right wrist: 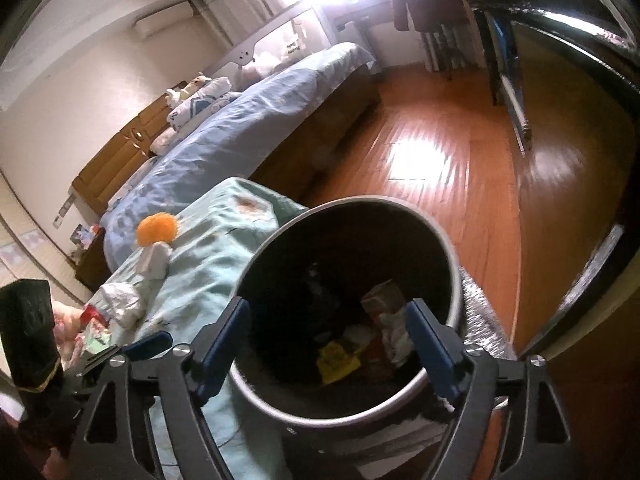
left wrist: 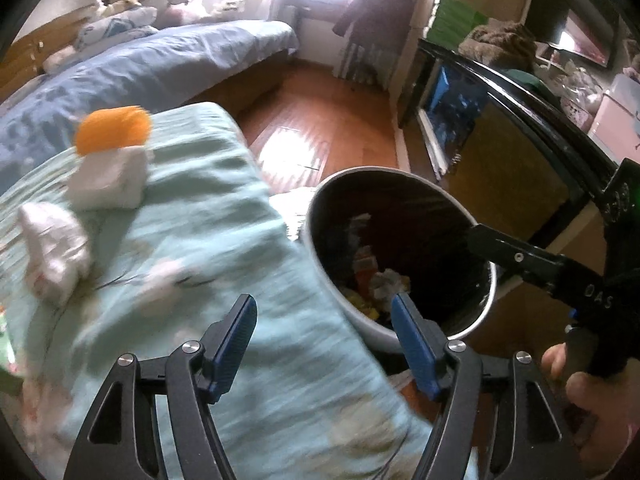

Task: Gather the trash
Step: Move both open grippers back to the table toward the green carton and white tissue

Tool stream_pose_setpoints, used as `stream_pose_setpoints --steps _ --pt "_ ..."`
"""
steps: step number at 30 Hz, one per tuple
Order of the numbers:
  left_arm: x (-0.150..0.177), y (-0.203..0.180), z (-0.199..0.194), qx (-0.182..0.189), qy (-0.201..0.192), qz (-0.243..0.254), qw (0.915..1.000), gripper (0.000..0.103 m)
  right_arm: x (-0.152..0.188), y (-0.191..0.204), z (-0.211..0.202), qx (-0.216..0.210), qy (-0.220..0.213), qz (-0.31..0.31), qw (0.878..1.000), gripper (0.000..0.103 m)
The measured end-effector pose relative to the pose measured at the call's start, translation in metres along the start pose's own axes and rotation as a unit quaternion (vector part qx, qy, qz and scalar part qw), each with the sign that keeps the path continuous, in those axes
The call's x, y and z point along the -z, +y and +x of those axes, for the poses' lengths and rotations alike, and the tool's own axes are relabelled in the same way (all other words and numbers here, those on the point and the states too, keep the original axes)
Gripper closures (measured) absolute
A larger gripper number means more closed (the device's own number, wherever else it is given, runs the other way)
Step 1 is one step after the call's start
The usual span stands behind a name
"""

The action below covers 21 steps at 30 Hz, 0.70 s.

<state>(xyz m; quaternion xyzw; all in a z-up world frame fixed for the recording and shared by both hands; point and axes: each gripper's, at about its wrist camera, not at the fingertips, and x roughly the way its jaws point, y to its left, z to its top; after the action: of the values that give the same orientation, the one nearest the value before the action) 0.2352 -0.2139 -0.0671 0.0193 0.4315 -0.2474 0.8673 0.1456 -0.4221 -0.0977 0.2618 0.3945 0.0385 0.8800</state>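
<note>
A round trash bin [left wrist: 340, 300] with a white rim and dark liner stands beside a surface covered with a light green cloth [left wrist: 208, 208]. It holds paper, a yellow wrapper [right wrist: 336, 360] and other scraps. On the cloth lie an orange fuzzy ball [left wrist: 114, 130], a white tissue block [left wrist: 108, 180] and a crumpled white wad [left wrist: 54, 252]. My left gripper [left wrist: 324, 326] is open and empty, above the cloth edge by the bin. My right gripper [right wrist: 328, 338] is open and empty, over the bin's mouth [right wrist: 452, 264]. The right gripper's arm shows in the left wrist view [left wrist: 532, 268].
A bed with a blue cover [left wrist: 168, 64] lies behind. Wood floor [right wrist: 432, 152] stretches to a radiator and window. A black-framed cabinet [left wrist: 520, 120] stands right of the bin. Colourful clutter [right wrist: 92, 328] lies at the cloth's left end.
</note>
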Motion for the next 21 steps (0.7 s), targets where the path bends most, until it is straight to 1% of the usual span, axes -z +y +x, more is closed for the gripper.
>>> stream_pose_setpoints --steps 3,11,15,21 --pt "0.012 0.009 -0.016 -0.008 -0.009 -0.011 0.9999 0.033 0.005 0.012 0.001 -0.007 0.004 -0.008 1.0 0.02" --pt "0.042 0.043 -0.056 -0.034 -0.023 -0.062 0.9972 0.031 0.026 0.052 0.007 -0.036 0.009 -0.025 0.999 0.018" --pt "0.057 0.06 -0.074 -0.051 -0.03 -0.08 0.995 0.031 0.034 0.074 0.014 -0.045 0.016 -0.046 0.998 0.016" --pt "0.078 0.085 -0.104 -0.088 -0.044 -0.106 0.9895 0.031 0.045 0.102 0.027 -0.062 0.031 -0.067 0.995 0.016"
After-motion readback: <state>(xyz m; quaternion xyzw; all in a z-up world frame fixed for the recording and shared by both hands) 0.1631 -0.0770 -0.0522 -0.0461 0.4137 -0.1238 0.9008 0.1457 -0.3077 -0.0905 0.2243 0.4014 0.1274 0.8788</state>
